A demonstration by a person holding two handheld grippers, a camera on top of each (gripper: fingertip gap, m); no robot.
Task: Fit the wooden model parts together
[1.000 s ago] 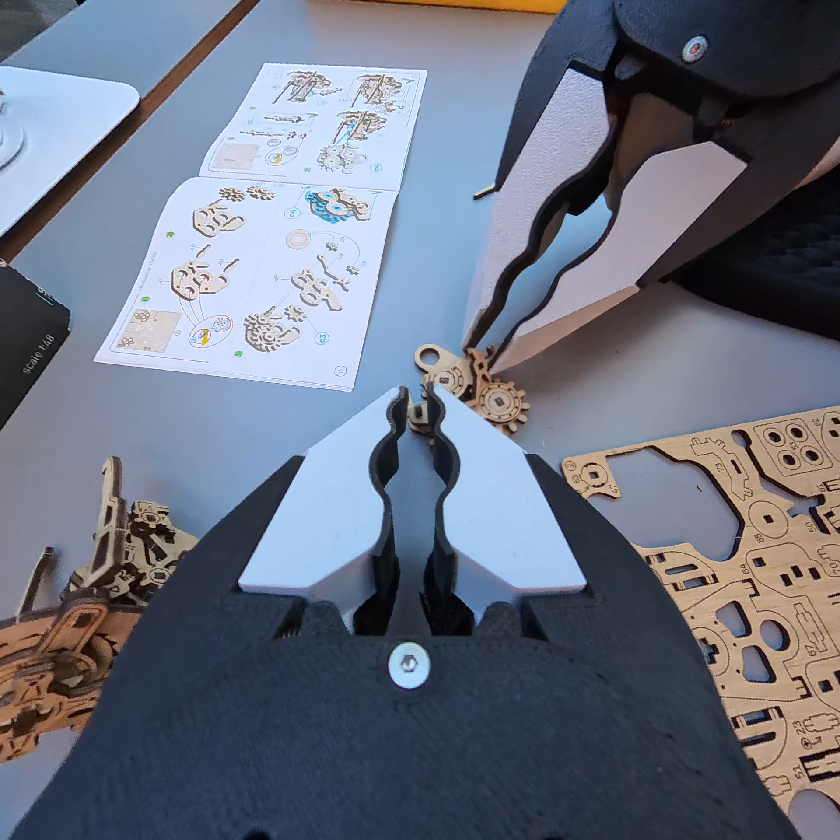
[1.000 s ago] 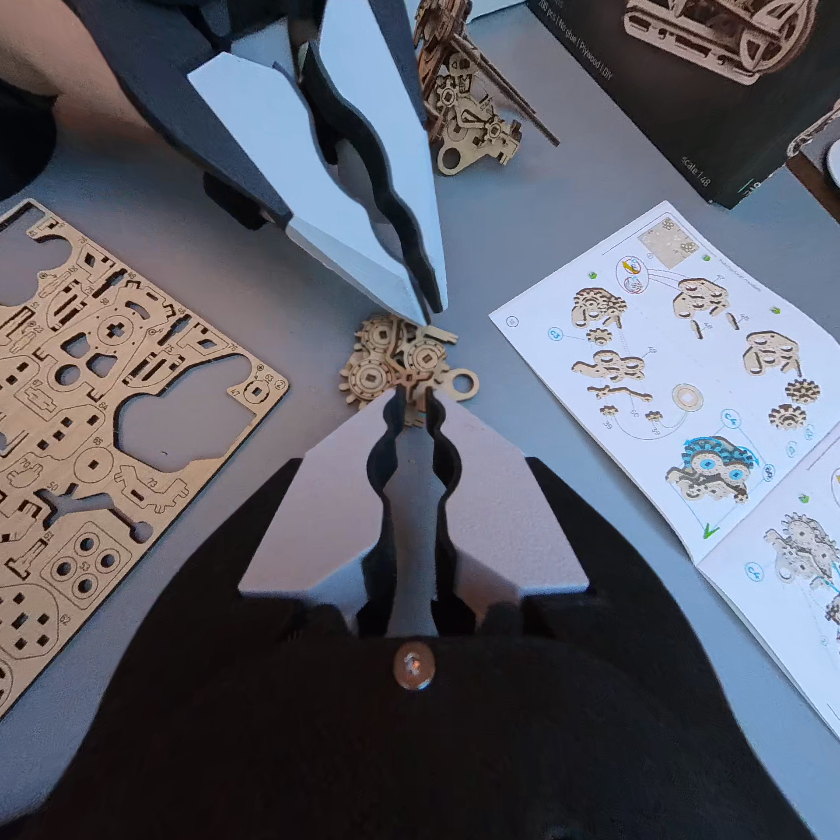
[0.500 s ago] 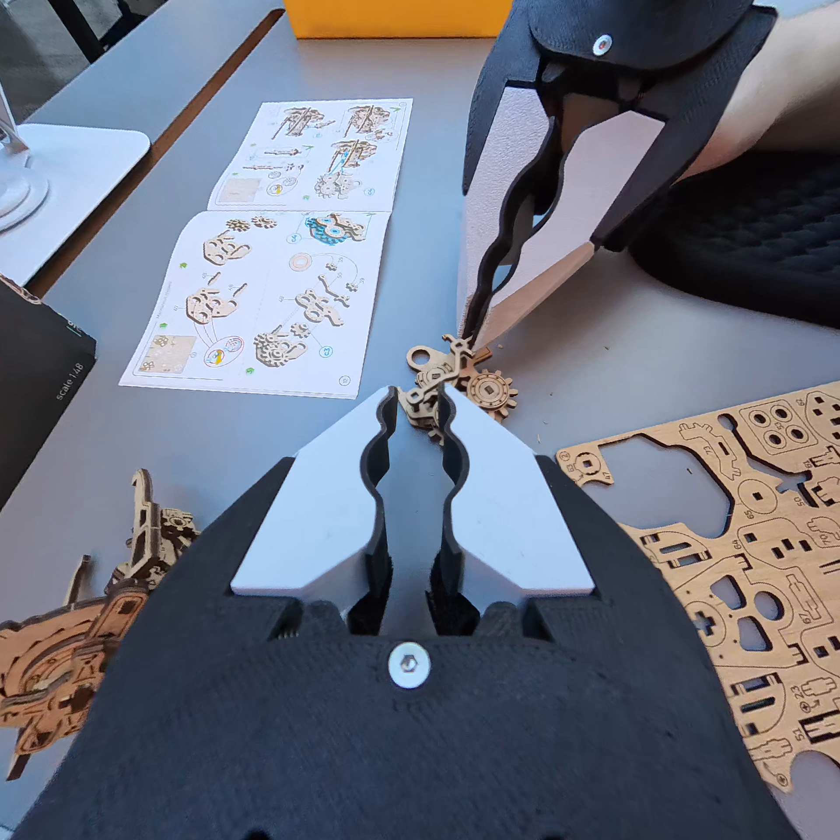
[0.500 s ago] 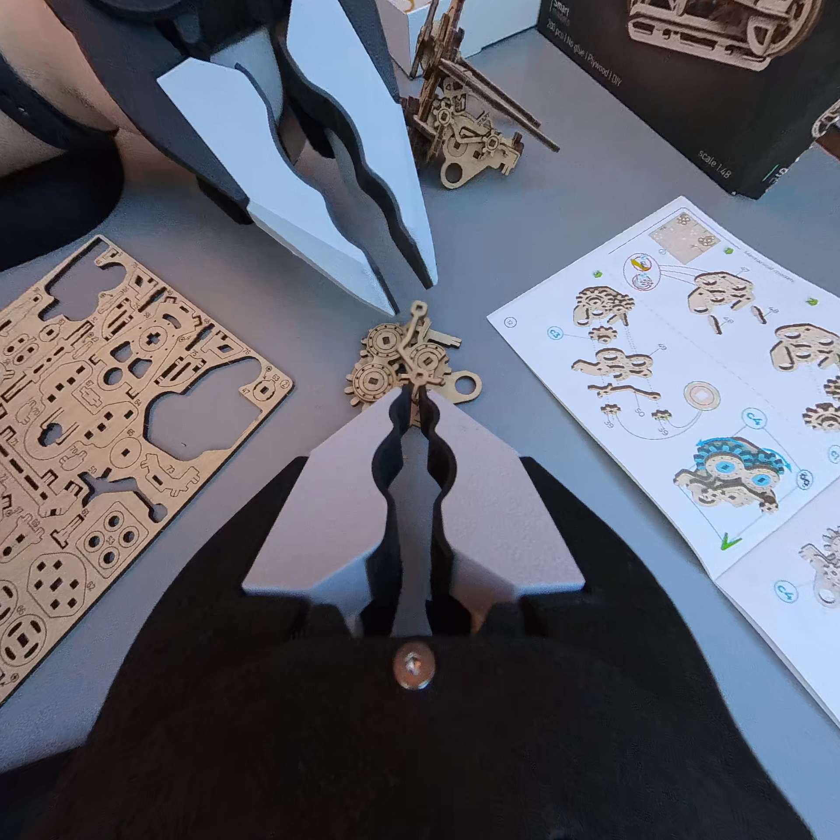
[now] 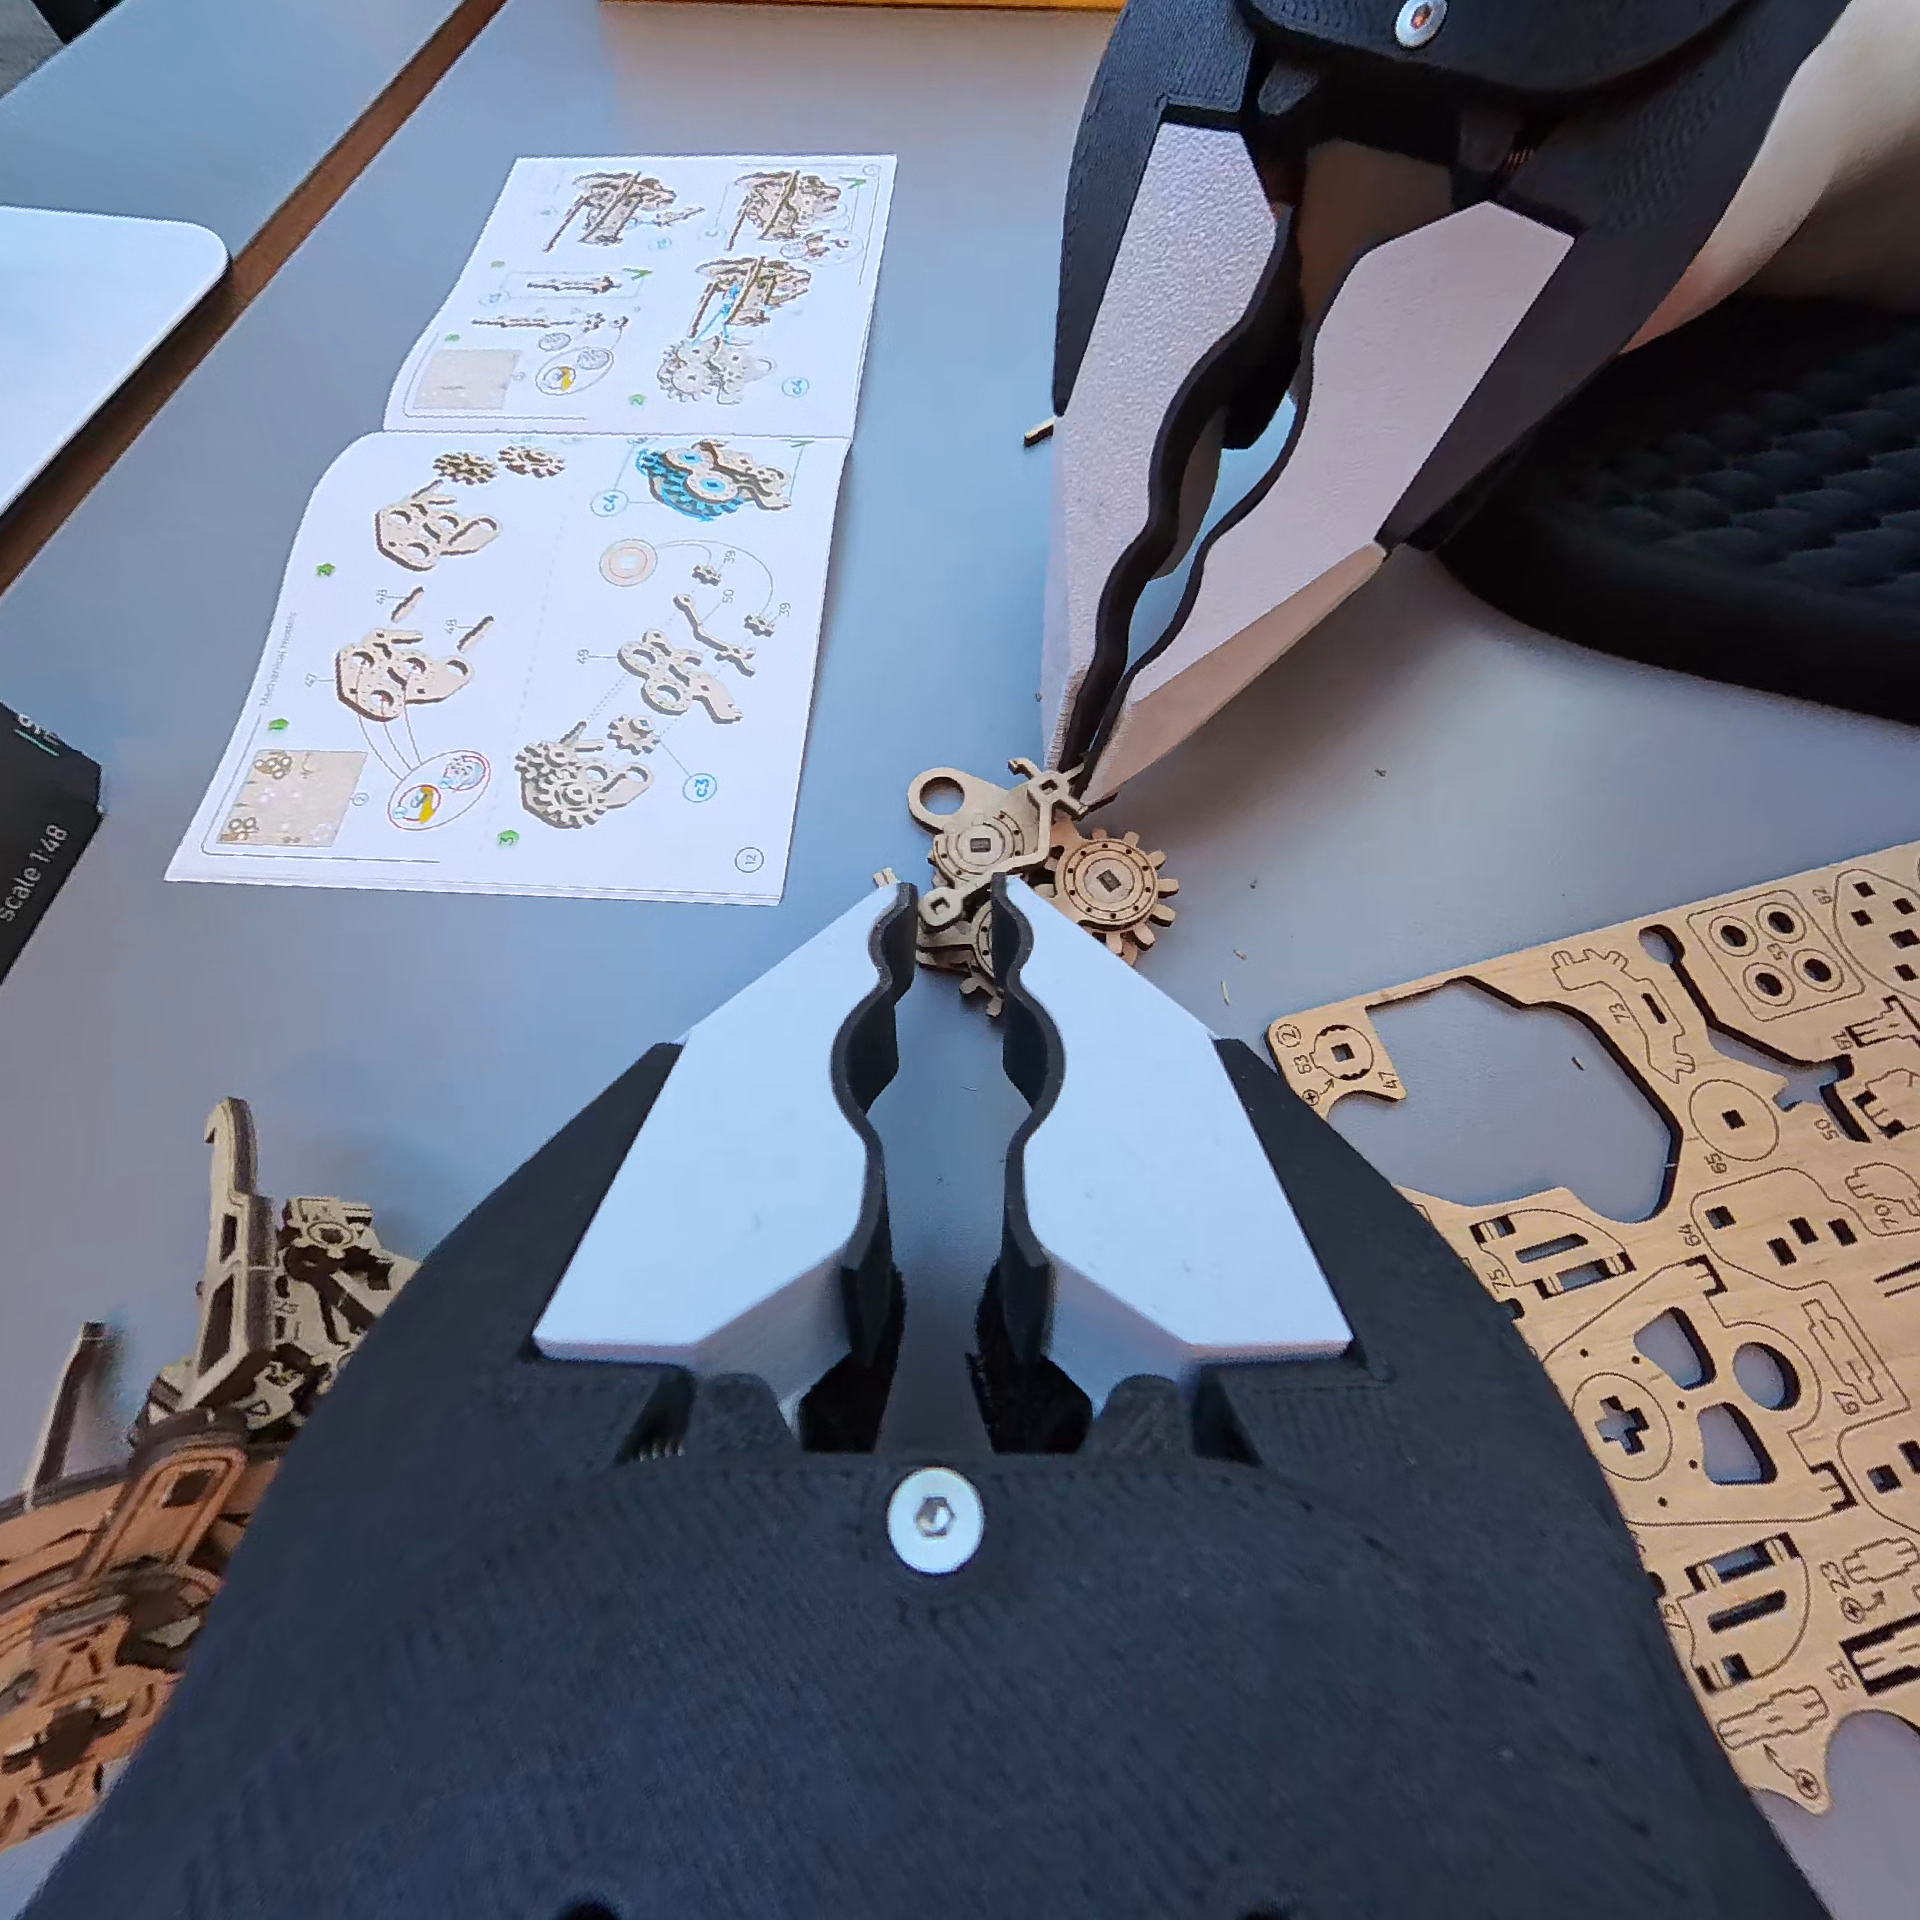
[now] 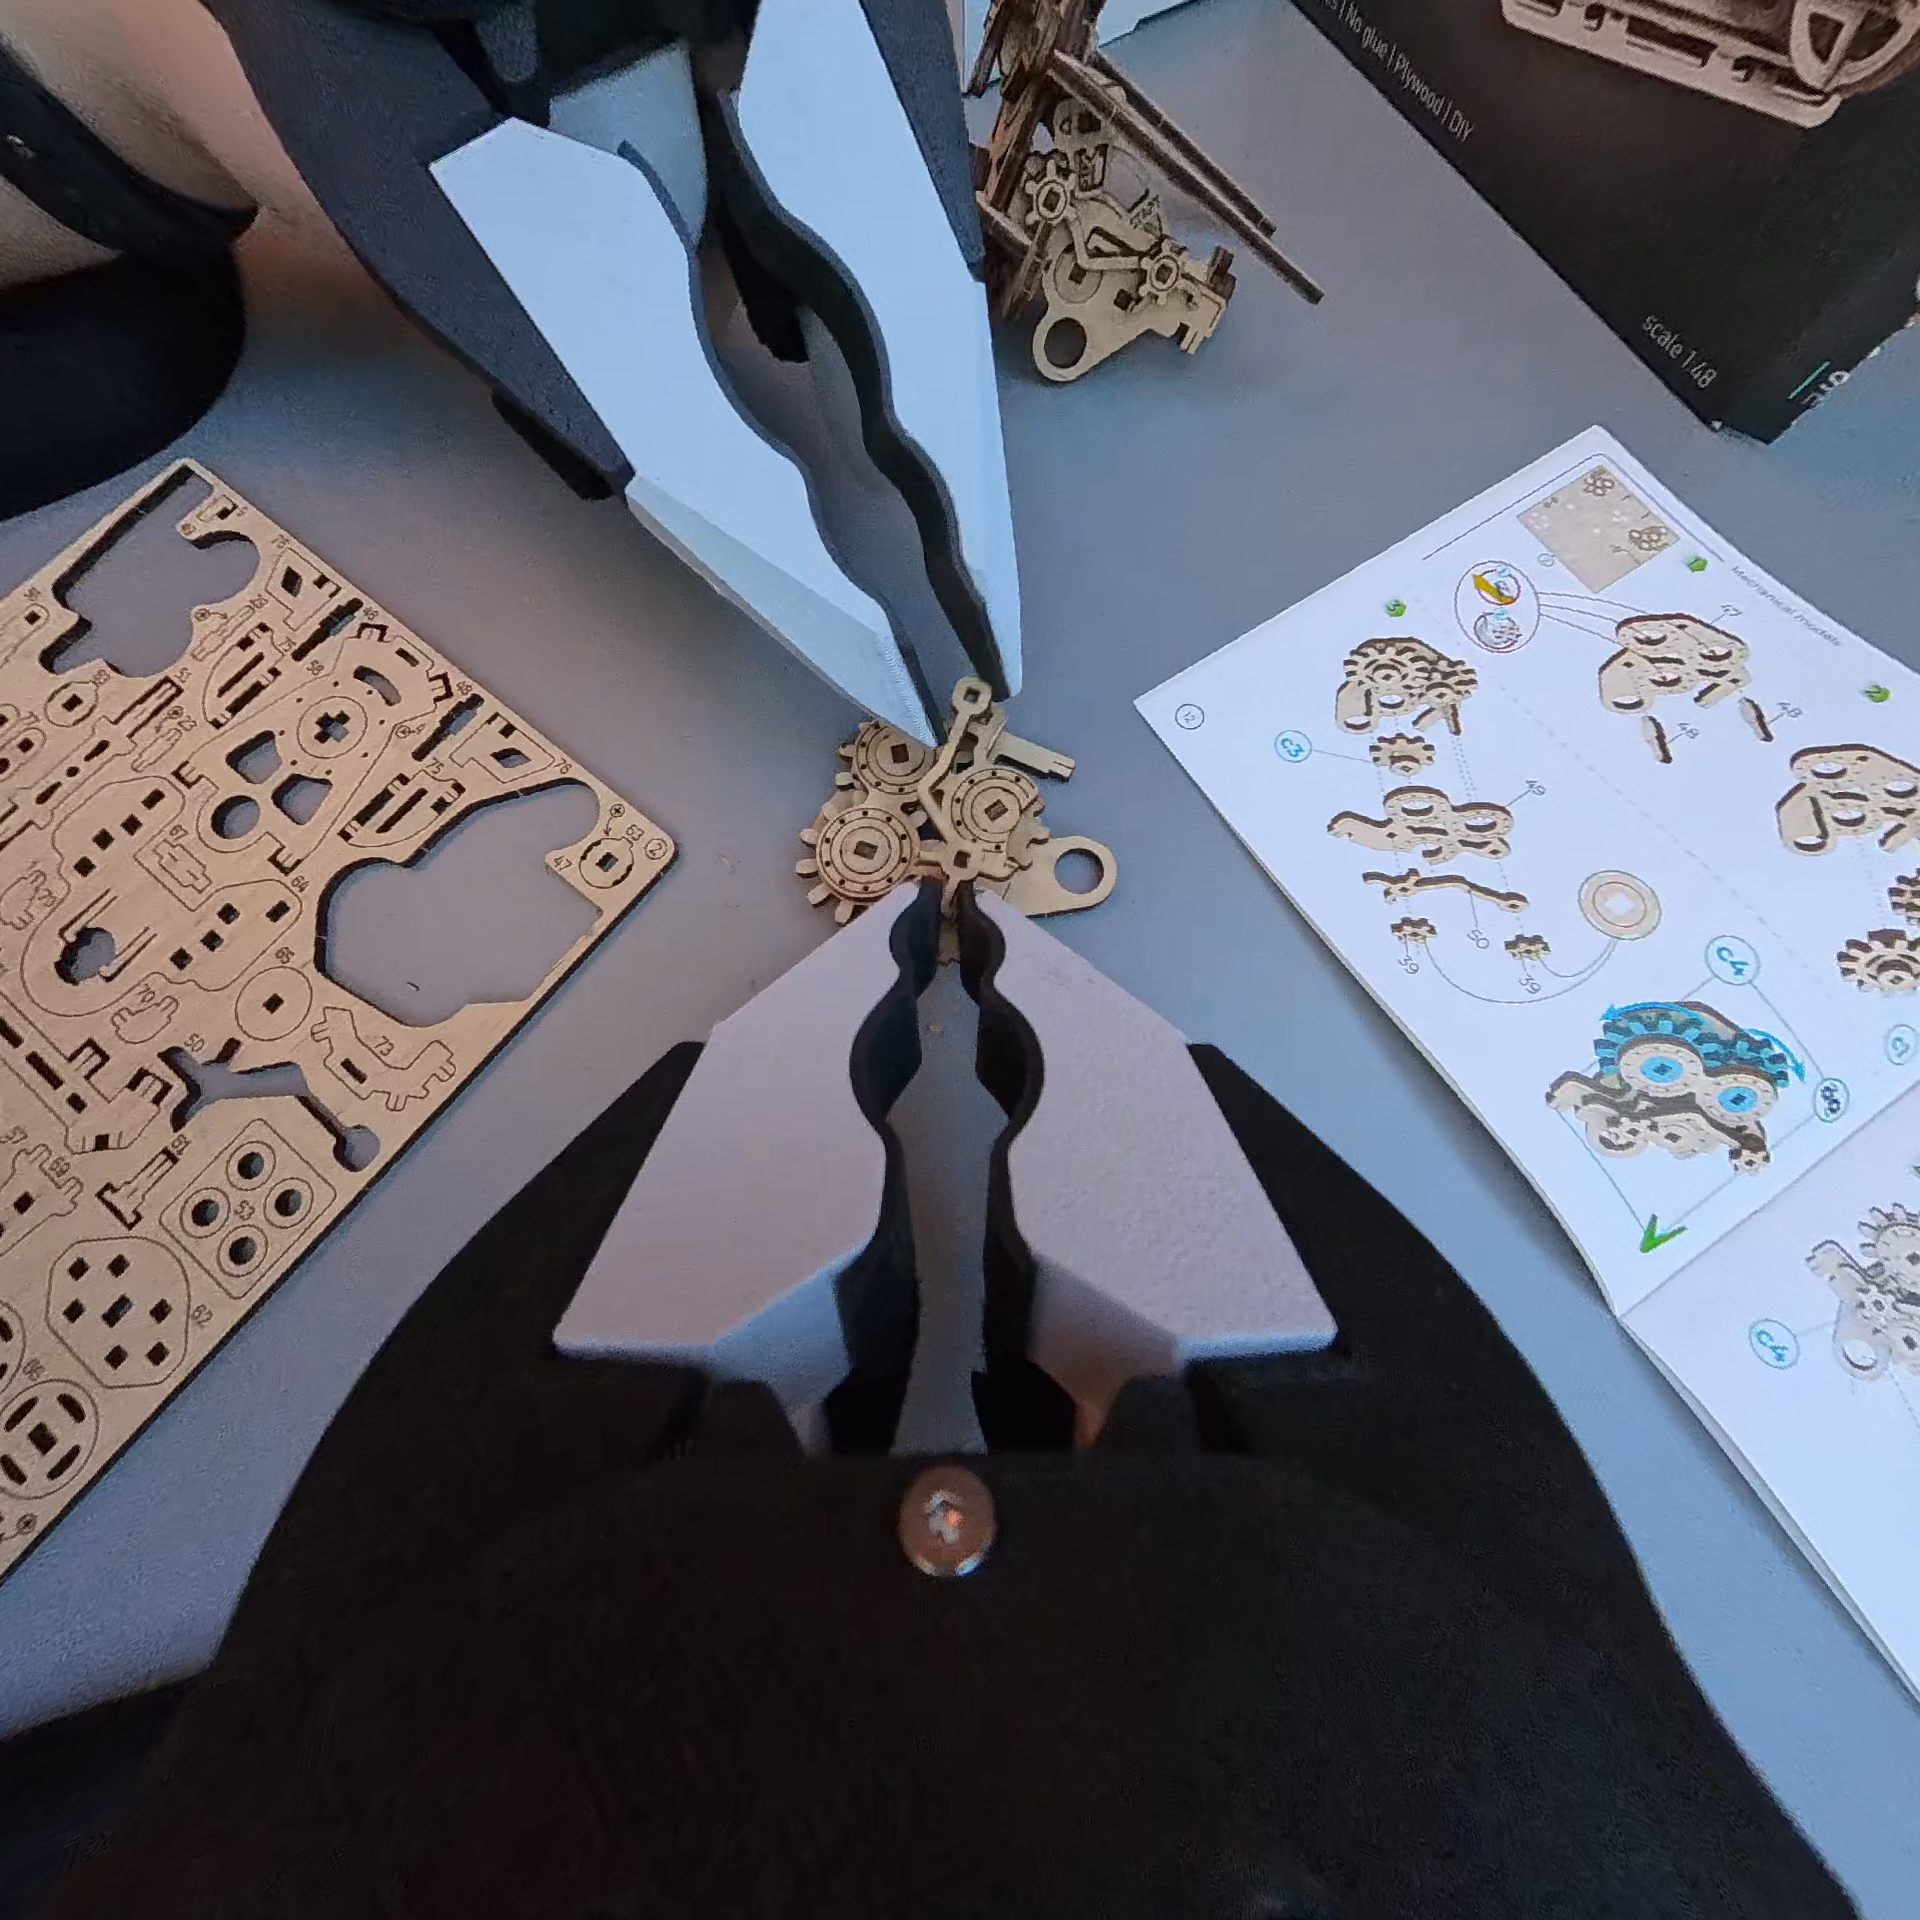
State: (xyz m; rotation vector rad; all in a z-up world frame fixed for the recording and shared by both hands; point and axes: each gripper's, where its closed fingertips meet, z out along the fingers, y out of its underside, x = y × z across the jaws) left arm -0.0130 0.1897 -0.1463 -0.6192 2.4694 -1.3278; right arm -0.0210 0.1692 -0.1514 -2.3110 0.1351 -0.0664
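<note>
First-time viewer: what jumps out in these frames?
Dead centre, the two hand-held grippers meet tip to tip over a small wooden gear assembly on the grey table; the right hand-held gripper pinches a thin link piece lying across the gears. In the right wrist view a punched-out plywood sheet lies left and an open instruction booklet right.

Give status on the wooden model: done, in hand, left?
Done: gear cluster assembled on the table; a partly built model sits aside. In hand: right gripper pinches one end of the link arm lying across it, left gripper flanks the other end. Left: seating the arm, plus parts still in the plywood sheet.
</note>
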